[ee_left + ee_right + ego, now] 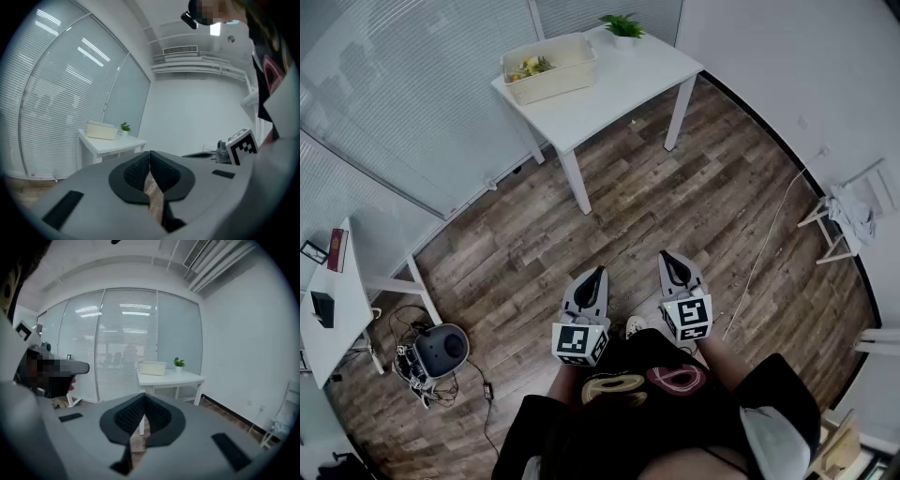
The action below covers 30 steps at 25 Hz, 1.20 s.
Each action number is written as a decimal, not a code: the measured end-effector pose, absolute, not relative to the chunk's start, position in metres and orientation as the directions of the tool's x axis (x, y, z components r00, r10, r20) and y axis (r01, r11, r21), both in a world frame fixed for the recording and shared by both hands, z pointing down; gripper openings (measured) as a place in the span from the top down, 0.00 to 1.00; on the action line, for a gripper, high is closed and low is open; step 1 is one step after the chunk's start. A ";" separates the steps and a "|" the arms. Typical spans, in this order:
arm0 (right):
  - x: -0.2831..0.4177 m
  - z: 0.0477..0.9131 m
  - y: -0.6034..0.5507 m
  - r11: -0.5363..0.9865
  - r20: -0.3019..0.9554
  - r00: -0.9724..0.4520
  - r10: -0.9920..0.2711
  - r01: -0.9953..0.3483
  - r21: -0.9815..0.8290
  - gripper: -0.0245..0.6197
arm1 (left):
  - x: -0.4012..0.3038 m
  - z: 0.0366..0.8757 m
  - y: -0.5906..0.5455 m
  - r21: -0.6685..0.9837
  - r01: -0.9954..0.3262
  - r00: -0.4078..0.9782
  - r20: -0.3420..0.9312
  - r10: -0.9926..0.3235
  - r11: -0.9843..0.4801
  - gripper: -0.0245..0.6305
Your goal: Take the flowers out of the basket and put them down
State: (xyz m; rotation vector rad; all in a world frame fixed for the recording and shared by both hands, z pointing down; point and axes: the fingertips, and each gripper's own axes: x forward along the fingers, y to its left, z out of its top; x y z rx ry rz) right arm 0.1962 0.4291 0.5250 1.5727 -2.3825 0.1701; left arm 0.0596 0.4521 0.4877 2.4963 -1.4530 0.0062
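The white counter [623, 80] stood at the top centre of the head view, on a wood-plank floor [628, 216] and close to a wall of window blinds [412, 84]. On the counter's left end sat the pale basket [551, 67], with the yellow and green flowers [532, 67] lying inside it at its left end. A small potted plant [623, 26] stood at the counter's far corner, just beyond the basket. Well apart from all this, low in the frame and close to the person's dark clothing [647, 412], the left hand-held gripper [595, 278] and the right hand-held gripper [672, 262] hung side by side over the floor, both pointed toward the counter. In the left gripper view the ribbed pads [136, 172] were pressed together at their tips with nothing between them, only floor showing through the slit below. In the right gripper view the pads [129, 414] were likewise pressed together and empty, with the counter, basket and plant far ahead at the middle of the frame. At the left edge of the head view stood a second white desk [342, 314], and below it on the floor a round grey device [442, 349] amid tangled cables. A white rack [844, 220] draped with cloth stood at the right edge.
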 end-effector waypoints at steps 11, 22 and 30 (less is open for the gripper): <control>0.175 0.515 0.421 0.409 0.269 -0.388 -0.881 -0.912 0.022 0.95 | 0.036 0.492 0.454 0.179 -0.861 0.505 0.172 -0.846 -0.477 0.93; 0.166 0.503 0.412 0.355 0.216 -0.352 -0.911 -0.935 -0.028 0.95 | 0.006 0.479 0.429 0.200 -0.856 0.504 0.119 -0.855 -0.477 0.93; 0.142 0.499 0.401 0.311 0.209 -0.308 -0.928 -0.950 -0.019 0.95 | -0.019 0.484 0.409 0.225 -0.827 0.545 0.099 -0.833 -0.514 0.93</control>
